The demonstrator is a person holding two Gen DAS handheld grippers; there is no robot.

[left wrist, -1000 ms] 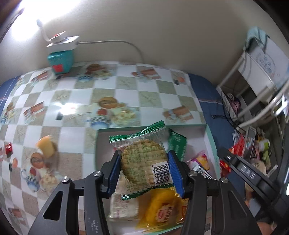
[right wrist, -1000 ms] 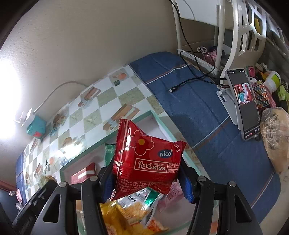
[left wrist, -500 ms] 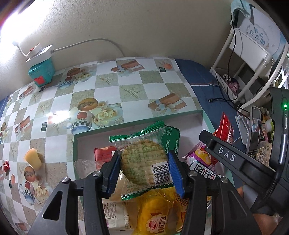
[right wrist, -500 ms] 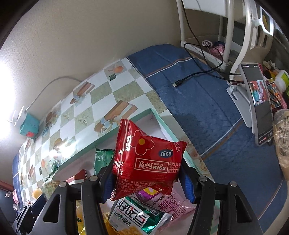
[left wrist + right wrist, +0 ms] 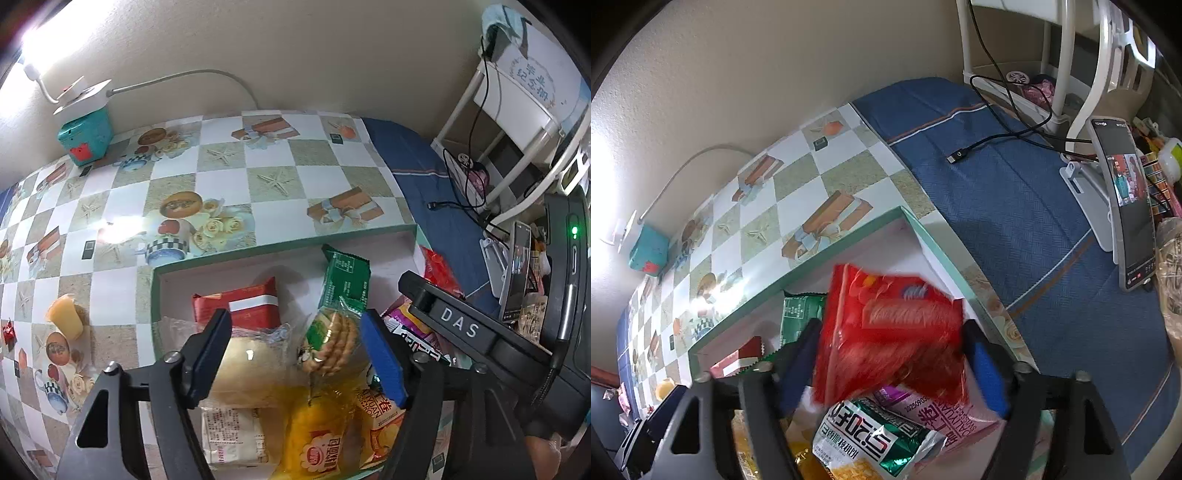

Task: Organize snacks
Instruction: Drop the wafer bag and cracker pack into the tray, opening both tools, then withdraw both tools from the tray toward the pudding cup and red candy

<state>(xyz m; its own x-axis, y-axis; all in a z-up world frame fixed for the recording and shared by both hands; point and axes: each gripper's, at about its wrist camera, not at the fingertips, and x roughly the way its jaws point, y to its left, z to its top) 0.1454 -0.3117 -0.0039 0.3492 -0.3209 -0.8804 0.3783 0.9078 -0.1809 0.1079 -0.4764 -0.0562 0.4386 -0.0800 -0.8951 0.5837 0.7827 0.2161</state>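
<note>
Green-rimmed white box (image 5: 280, 247) sits on the table (image 5: 221, 177) with the checkered cloth, its right edge next to the blue cloth (image 5: 1015, 192). Contents seen from the left wrist: red-and-white wrapped bar (image 5: 243, 302) near the back wall, dark green packet (image 5: 345, 277) leaning upright, pale bun in clear wrap (image 5: 251, 365), white labelled pack (image 5: 232, 435), yellow snack bag (image 5: 317, 439). Left gripper (image 5: 295, 354): jaws opening, fingers wide; clear cracker packet (image 5: 330, 343) lies tilted between them, close to the right pad, no longer squeezed from both sides. Right gripper (image 5: 890, 365): jaws opening; red snack bag (image 5: 890, 332), motion-blurred, sits between the fingers over the box's right end; contact with the pads cannot be told. Below it, a green-and-silver bag (image 5: 864, 443) and a pink packet (image 5: 945, 417). Outside the box, on the table: yellow piece (image 5: 66, 319), teal box (image 5: 85, 136).
</note>
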